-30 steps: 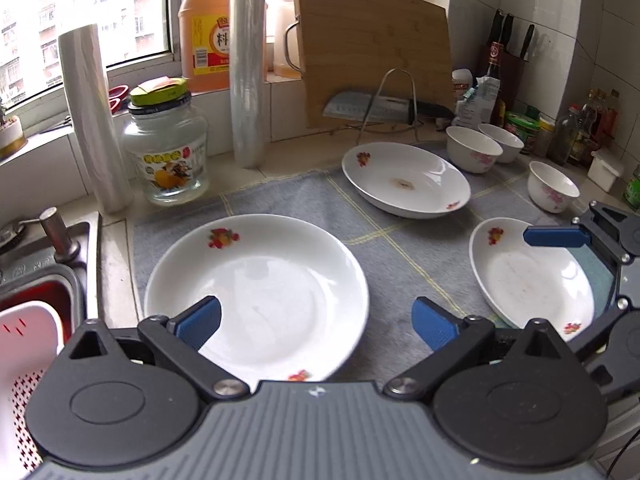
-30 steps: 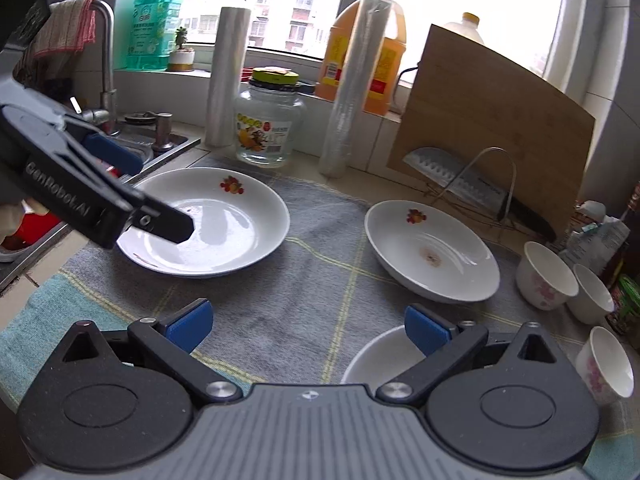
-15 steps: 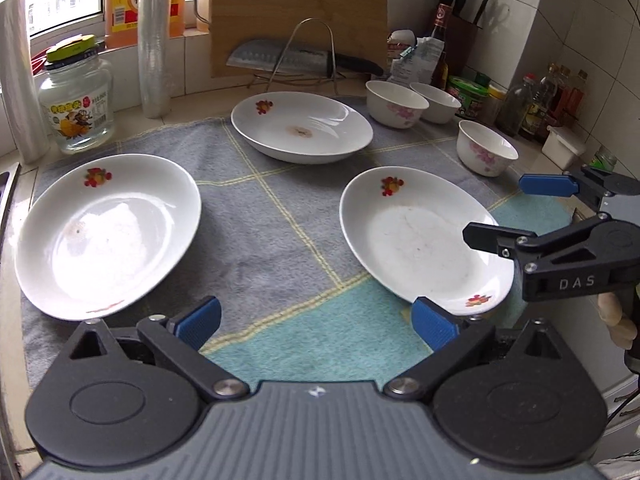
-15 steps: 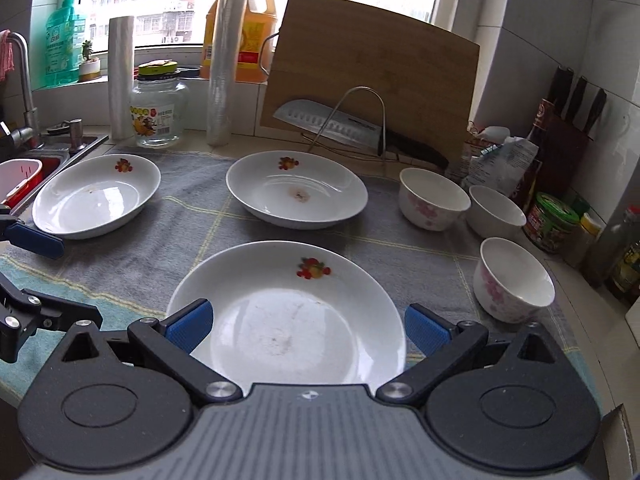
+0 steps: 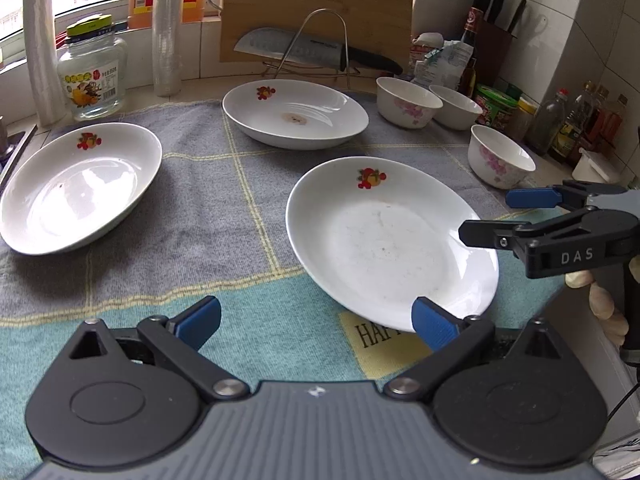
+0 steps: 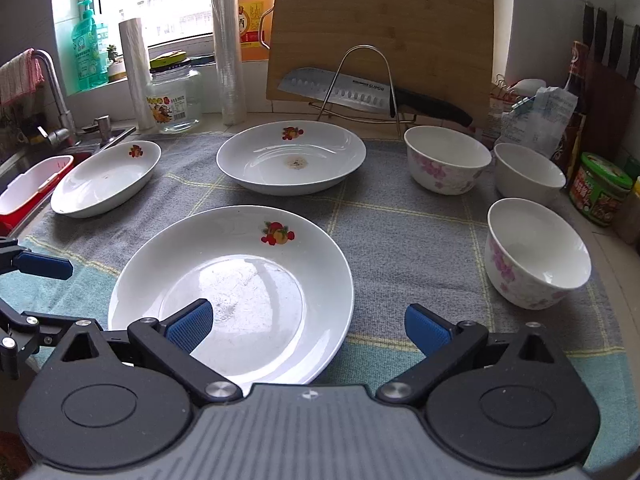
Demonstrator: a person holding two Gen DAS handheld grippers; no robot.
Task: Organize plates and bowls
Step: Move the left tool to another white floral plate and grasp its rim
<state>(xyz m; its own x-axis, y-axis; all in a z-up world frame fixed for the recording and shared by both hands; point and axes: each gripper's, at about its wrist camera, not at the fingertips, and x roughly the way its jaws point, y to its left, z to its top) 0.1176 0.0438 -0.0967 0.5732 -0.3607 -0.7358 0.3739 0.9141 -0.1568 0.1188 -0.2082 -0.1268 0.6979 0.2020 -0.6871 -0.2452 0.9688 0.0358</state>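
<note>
plates: three white shallow ones on the grey-and-teal checked towel [image 6: 400, 216], each with a small red-orange fruit print near the rim. near plate [image 6: 232, 292] sits at the towel's front, centre worn dull with faint specks. back plate [image 6: 292, 158] is beyond it, in front of the knife rack [image 6: 360, 84], with a brown stain in the middle. left plate [image 6: 106, 176] lies near the sink [image 6: 24, 160] edge, glossy, looks clean.

bowls: three white with pink flower print, all upright and empty, on the right side of the towel. front bowl [image 6: 536, 254] stands alone; two rear bowls [image 6: 446, 164] [image 6: 528, 174] sit just beside each other, can't tell whether they touch.

right gripper [image 6: 308, 326]: blue pads spread wide, nothing between them, hovering over the near plate's front edge. its left fingertip [image 6: 190, 326] overlaps the plate in view; contact unclear at this angle.

left gripper [image 5: 316, 322]: also spread wide, empty, low over the teal part of the towel, its right pad at the near plate's front rim. in the left wrist view the right gripper shows side-on at the right edge, just beside that plate's rim, with part of a hand [image 5: 604, 304] behind it.

behind the towel: cutting board [image 6: 380, 36] leaning on the wall, cleaver [image 6: 344, 88] on the rack, glass jar [image 6: 172, 98], two film rolls [image 6: 228, 44], oil bottle [image 6: 252, 12].
</note>
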